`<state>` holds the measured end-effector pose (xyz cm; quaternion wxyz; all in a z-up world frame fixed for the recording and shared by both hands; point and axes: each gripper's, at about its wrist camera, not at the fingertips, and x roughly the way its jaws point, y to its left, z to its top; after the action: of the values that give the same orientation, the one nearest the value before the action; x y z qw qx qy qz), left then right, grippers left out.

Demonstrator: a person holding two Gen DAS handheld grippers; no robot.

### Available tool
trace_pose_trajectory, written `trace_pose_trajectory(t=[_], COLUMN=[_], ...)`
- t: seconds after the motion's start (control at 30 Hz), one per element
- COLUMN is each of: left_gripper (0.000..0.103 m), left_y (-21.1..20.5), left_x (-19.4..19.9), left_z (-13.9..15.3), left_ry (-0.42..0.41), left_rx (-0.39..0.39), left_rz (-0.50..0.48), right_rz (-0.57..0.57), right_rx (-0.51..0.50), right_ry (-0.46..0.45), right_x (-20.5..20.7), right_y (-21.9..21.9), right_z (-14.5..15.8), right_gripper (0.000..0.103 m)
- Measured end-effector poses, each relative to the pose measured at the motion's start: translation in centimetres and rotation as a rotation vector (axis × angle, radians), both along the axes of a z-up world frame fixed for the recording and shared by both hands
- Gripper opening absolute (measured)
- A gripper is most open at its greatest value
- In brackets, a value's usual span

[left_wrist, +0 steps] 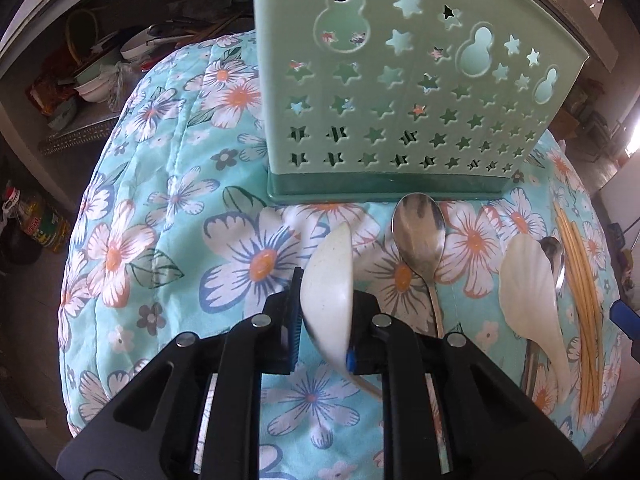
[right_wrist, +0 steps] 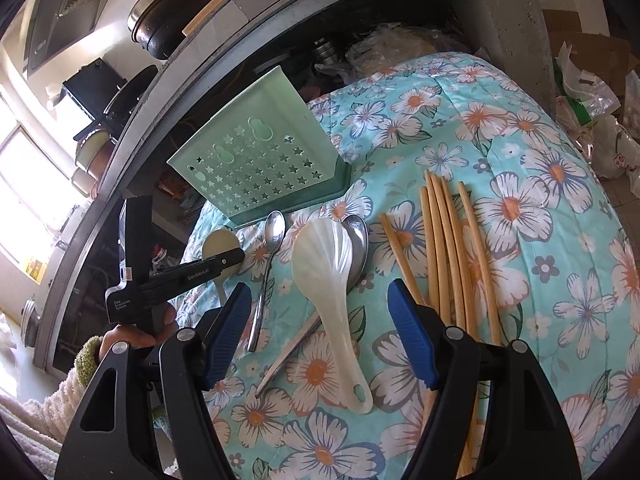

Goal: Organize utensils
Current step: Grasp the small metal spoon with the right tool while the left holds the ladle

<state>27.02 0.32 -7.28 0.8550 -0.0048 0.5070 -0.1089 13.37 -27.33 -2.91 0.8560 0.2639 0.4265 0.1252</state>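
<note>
A mint-green utensil holder (left_wrist: 400, 92) (right_wrist: 260, 160) with star cut-outs stands at the back of a floral cloth (left_wrist: 160, 208). My left gripper (left_wrist: 326, 320) (right_wrist: 224, 260) is shut on a white ceramic spoon (left_wrist: 328, 264) (right_wrist: 218, 242), which is tipped on its edge just in front of the holder. A metal spoon (left_wrist: 418, 236) (right_wrist: 274, 228) lies beside it. My right gripper (right_wrist: 318, 300) hangs open above a pearly rice scoop (right_wrist: 324, 280) (left_wrist: 528, 292), which partly covers another metal spoon (right_wrist: 358, 236). Several bamboo chopsticks (right_wrist: 444, 248) (left_wrist: 580, 300) lie to the right.
A hand and fleecy sleeve (right_wrist: 132, 336) hold the left gripper. Shelves with bowls (left_wrist: 100, 80) sit behind the cloth at left, a black pot (right_wrist: 168, 12) stands on the counter above, and plastic bags (right_wrist: 592, 120) pile up at right. The cloth drops away at its edges.
</note>
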Motion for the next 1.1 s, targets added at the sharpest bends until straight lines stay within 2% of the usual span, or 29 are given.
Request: trace_pose_trajectory(t=[0.27,0.5,0.73,0.83,0.93,1.1], left_gripper=[0.015,0.015,0.016,0.016,0.016,0.016], left_y=[2.3,3.6,4.7,5.2,5.3,5.7], left_x=[-1.6,-3.2,-3.8,-3.8,-3.7,-3.5], left_z=[-0.7,-1.0,-1.0,-1.1,-1.2,-1.3], left_ry=[0.007,0.004,0.002,0.005,0.007,0.017], left_rx=[-0.095,-0.134,-0.154,-0.176,-0.18,-0.202], left_rz=[0.052,0.111,0.141,0.145,0.139,0.13], right_rz=[0.068,0.204,0.238,0.221,0.201,0.187], right_rx=[-0.026,-0.009,-0.107,-0.199,-0.22,-0.242], right_ry=[-0.031,-0.067,0.026,0.076,0.132,0.174], right_x=[0.9,5.6,11.6,13.7,15.1,15.9], right_y=[2.1,6.9,11.2,12.1,12.3,12.4], right_z=[1.9,2.5,-0.2,-1.8,-3.1,-4.3], right_gripper=[0.07,0.064,0.048,0.045,0.042,0.041])
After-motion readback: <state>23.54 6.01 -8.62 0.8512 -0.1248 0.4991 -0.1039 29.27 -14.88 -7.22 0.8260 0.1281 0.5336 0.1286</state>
